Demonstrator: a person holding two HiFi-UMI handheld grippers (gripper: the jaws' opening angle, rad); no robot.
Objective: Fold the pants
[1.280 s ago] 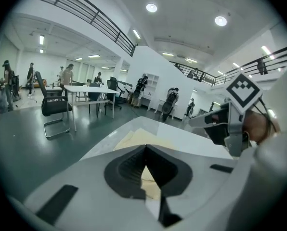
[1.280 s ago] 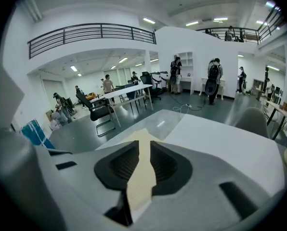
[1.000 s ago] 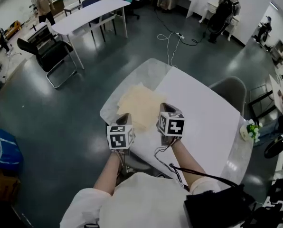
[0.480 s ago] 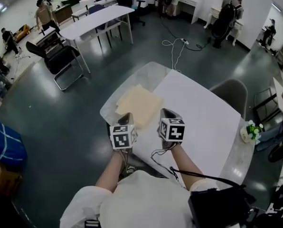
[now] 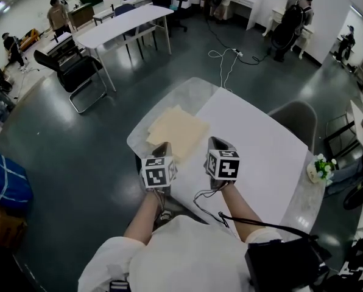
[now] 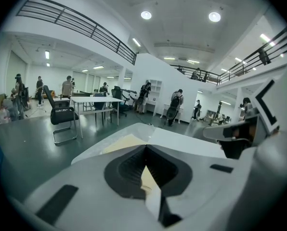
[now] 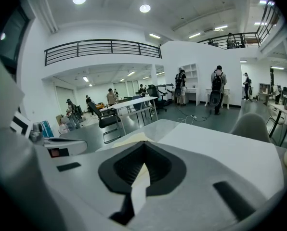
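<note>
Open tabletop between pants and flowers

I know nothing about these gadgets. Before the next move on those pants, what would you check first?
1. Pants lying flat, in a neat folded shape on the table: ok.
2. Left gripper jaws together: ok.
3. Right gripper jaws together: ok.
4. Cloth actually pinched by either gripper: cannot tell.
5. Nothing lying on top of the pants: ok.
6. Small potted plant well away from the pants: ok.
</note>
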